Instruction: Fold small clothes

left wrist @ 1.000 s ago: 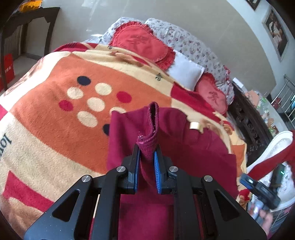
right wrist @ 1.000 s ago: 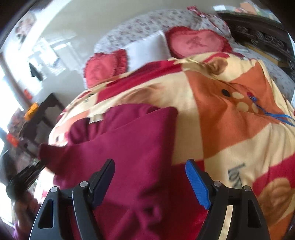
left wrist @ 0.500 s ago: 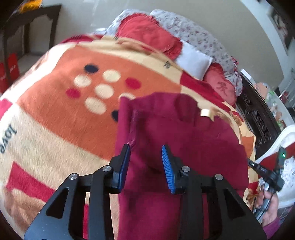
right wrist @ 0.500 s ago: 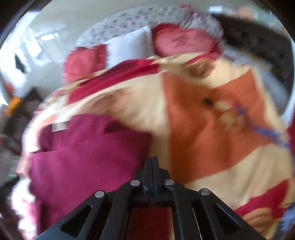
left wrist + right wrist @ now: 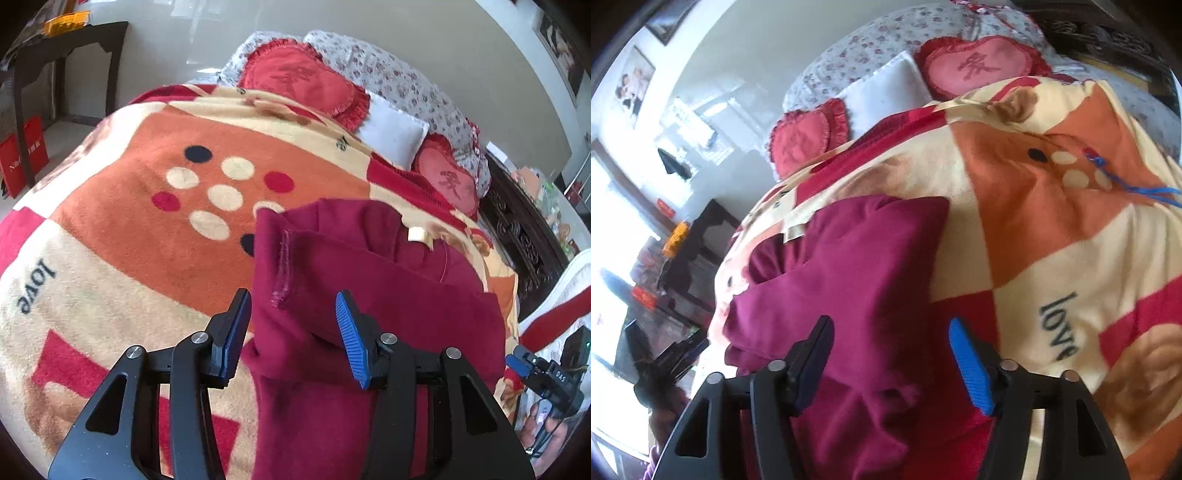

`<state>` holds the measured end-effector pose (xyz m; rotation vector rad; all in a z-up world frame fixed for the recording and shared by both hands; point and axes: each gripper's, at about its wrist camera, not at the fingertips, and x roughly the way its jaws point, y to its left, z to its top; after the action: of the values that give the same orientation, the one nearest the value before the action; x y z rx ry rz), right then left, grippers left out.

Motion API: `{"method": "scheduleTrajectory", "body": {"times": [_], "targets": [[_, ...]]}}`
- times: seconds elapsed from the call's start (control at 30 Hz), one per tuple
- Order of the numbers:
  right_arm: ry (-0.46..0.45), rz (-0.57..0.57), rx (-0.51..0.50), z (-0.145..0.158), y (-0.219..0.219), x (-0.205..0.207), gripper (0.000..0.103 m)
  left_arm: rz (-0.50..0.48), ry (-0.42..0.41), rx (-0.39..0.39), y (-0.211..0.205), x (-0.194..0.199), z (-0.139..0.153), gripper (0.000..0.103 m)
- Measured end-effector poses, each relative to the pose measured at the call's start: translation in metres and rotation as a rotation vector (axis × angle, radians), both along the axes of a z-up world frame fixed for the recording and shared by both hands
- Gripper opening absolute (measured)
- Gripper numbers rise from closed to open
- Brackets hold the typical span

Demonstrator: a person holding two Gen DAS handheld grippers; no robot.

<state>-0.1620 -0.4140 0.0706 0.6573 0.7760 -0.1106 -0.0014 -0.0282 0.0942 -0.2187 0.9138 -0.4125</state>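
A dark red garment (image 5: 369,295) lies partly folded on a patterned orange, cream and red blanket (image 5: 147,206). My left gripper (image 5: 293,325) hovers over the garment's left hemmed edge. Its jaws are opening, the cloth lies between them, and the blue pads do not press on it. In the right wrist view the same garment (image 5: 849,273) lies with a folded layer on top. My right gripper (image 5: 892,354) is over its near right part. Its jaws are opening, with cloth below them and nothing gripped.
Red heart-shaped cushions (image 5: 306,81) and a white pillow (image 5: 391,129) lie at the head of the bed. A dark wooden side table (image 5: 62,48) stands left of the bed. A blue cord (image 5: 1137,188) lies on the blanket at the right.
My left gripper let go of the raised hem, which dropped onto the garment, and its jaws widened. My right gripper went from wide to fully shut and has spread again over the garment.
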Motion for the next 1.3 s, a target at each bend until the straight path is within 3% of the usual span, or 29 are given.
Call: {"method": "scheduleTrajectory", "body": {"times": [0.07, 0.1, 0.13, 0.2, 0.3, 0.37, 0.53, 0.6, 0.63, 0.87, 1.17, 1.3], "targets": [[0.053, 0.041, -0.038, -0.007, 0.01, 0.011, 0.063, -0.01, 0.02, 0.017, -0.009, 0.003, -0.007, 0.048], [0.1, 0.065, -0.074, -0.014, 0.016, 0.018, 0.042, -0.013, 0.035, 0.034, -0.014, 0.004, -0.012, 0.048], [0.129, 0.074, -0.1, -0.019, 0.02, 0.022, 0.033, -0.017, 0.055, 0.053, -0.019, 0.006, -0.017, 0.048], [0.147, 0.066, -0.135, -0.021, 0.021, 0.022, 0.023, -0.026, 0.075, 0.09, -0.024, 0.006, -0.024, 0.048], [0.141, 0.028, -0.222, -0.018, 0.017, 0.017, 0.018, -0.04, 0.071, 0.145, -0.028, 0.003, -0.033, 0.048], [0.195, 0.0, -0.247, -0.031, 0.01, 0.02, 0.018, -0.046, 0.079, 0.16, -0.03, 0.004, -0.038, 0.048], [0.156, -0.024, -0.223, -0.019, 0.008, 0.012, 0.019, -0.047, 0.069, 0.162, -0.029, 0.001, -0.037, 0.048], [0.161, -0.048, -0.233, -0.013, 0.004, 0.007, 0.044, -0.042, 0.065, 0.154, -0.027, -0.001, -0.034, 0.048], [0.161, -0.067, -0.252, -0.009, 0.004, 0.004, 0.047, -0.041, 0.055, 0.148, -0.026, -0.003, -0.03, 0.048], [0.117, -0.064, -0.353, 0.019, 0.018, 0.006, 0.047, -0.055, -0.049, 0.143, -0.033, -0.011, -0.005, 0.048], [0.132, 0.003, -0.432, 0.015, 0.038, 0.043, 0.04, -0.095, -0.006, 0.207, -0.052, -0.004, -0.028, 0.048], [0.2, 0.017, -0.451, -0.006, 0.036, 0.06, 0.038, -0.101, 0.011, 0.22, -0.056, 0.002, -0.041, 0.053]]}}
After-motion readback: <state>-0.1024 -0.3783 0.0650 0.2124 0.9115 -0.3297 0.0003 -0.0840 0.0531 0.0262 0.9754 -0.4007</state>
